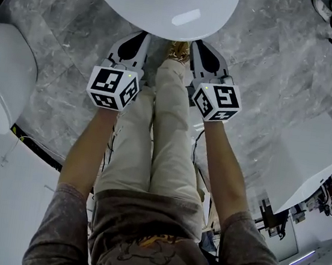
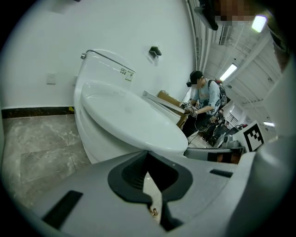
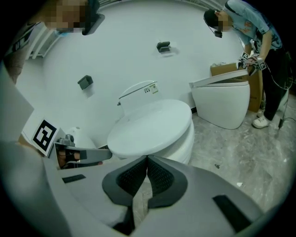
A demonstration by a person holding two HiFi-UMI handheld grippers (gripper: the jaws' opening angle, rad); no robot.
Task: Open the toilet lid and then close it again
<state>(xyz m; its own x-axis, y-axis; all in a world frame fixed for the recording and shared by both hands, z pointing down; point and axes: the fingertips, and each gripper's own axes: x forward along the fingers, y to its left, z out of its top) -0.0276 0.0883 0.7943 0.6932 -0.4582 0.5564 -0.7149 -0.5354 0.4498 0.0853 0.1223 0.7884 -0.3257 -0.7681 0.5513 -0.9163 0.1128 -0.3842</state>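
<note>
Grey stone floor point(image 1: 58, 72) lies under both tools: the left gripper point(image 1: 137, 37) and the right gripper point(image 1: 202, 47) each have their jaws pressed together with nothing inside, and they sit side by side, one on each side of the person's legs point(image 1: 154, 133). Right in front of their tips is the front rim of the white toilet lid point(image 1: 159, 1), which lies down flat, and both tips look just as near to it. The lid runs long-ways away from the person toward the tank point(image 2: 104, 65) by the wall, so the edge to lift is probably this near one.

A person point(image 3: 252, 25) bends over a second toilet point(image 3: 222, 106) on marble floor point(image 3: 249, 157).
</note>
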